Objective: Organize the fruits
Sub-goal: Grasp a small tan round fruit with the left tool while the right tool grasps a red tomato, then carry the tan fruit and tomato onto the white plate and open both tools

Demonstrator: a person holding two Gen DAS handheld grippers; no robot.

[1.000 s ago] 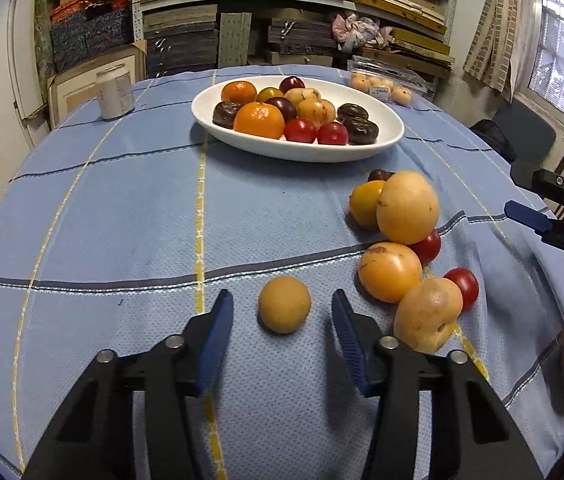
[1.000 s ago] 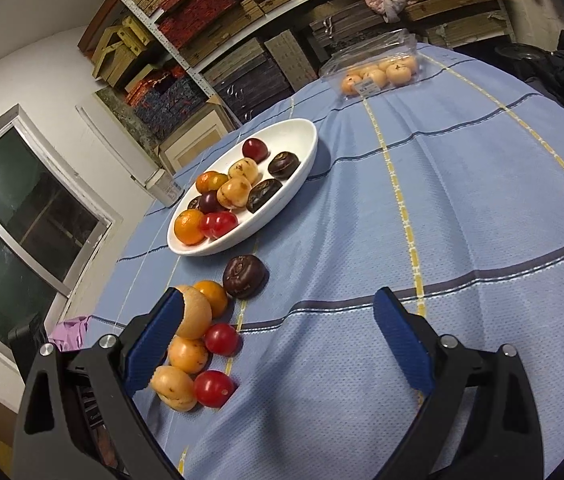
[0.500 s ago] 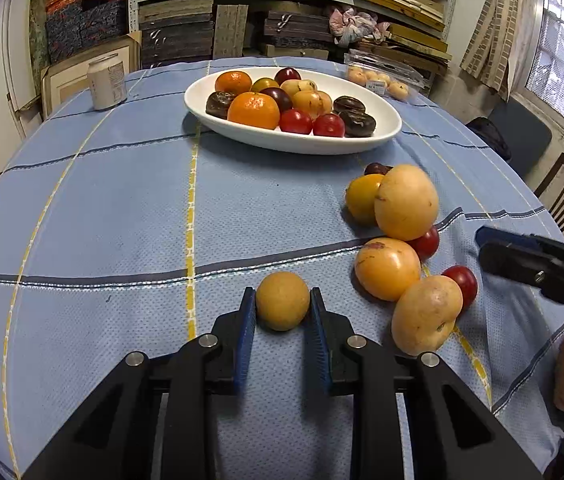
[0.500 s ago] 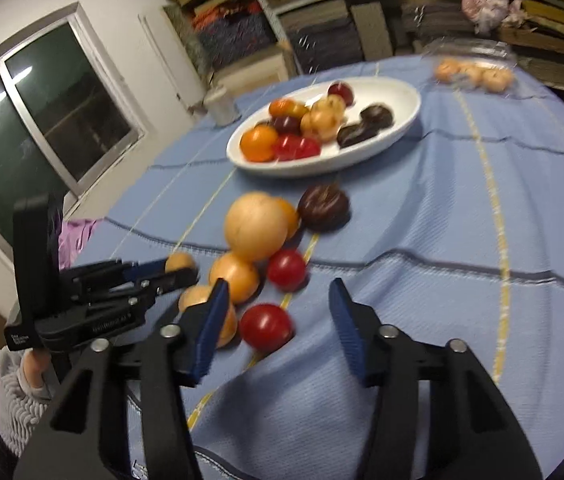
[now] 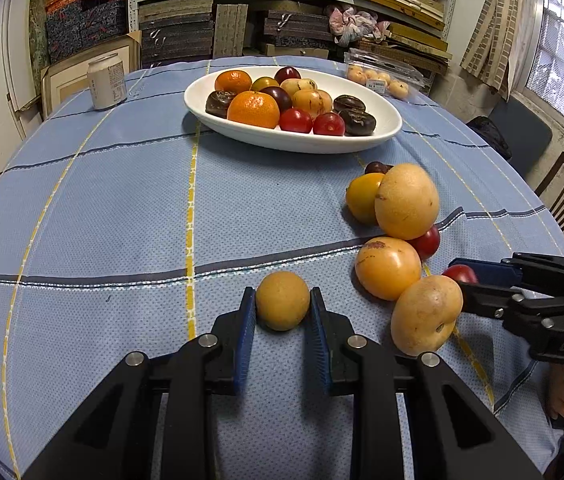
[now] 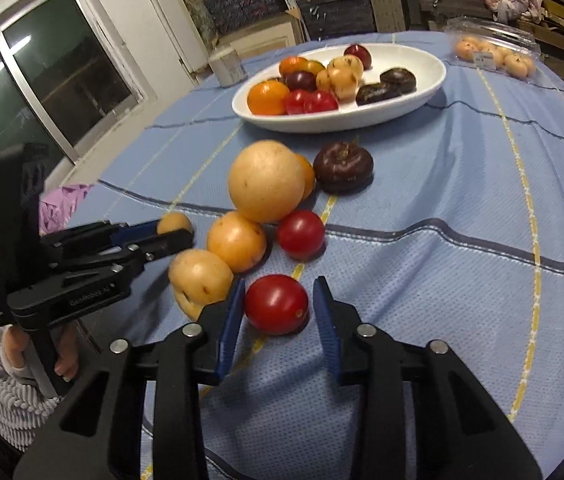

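Left wrist view: left gripper (image 5: pixel 282 304) is clamped on the small round tan-yellow fruit (image 5: pixel 282 301), both blue pads touching its sides; the fruit sits on the blue checked tablecloth (image 5: pixel 122 208), well short of the white oval ceramic bowl (image 5: pixel 293 142). A second ago those jaws stood wide on either side of the fruit with clear gaps; they closed, and the hand hasn't shifted. Right of the held fruit lies the loose cluster: a big yellow-tan round fruit (image 5: pixel 406 201), an orange-yellow fruit (image 5: pixel 387 268), an oblong tan fruit (image 5: pixel 426 314).

Right wrist view: right gripper (image 6: pixel 277 305) straddles the red oval tomato (image 6: pixel 276 304), nearest loose piece to the camera, far from the bowl (image 6: pixel 421 92). Jaws are closing; the left pad is at the tomato's skin, the right pad shows a thin gap, so no firm hold. A second ago this gripper was wide open over bare cloth, the cluster off to its left; now it's over the tomato. Bowl contents unchanged.
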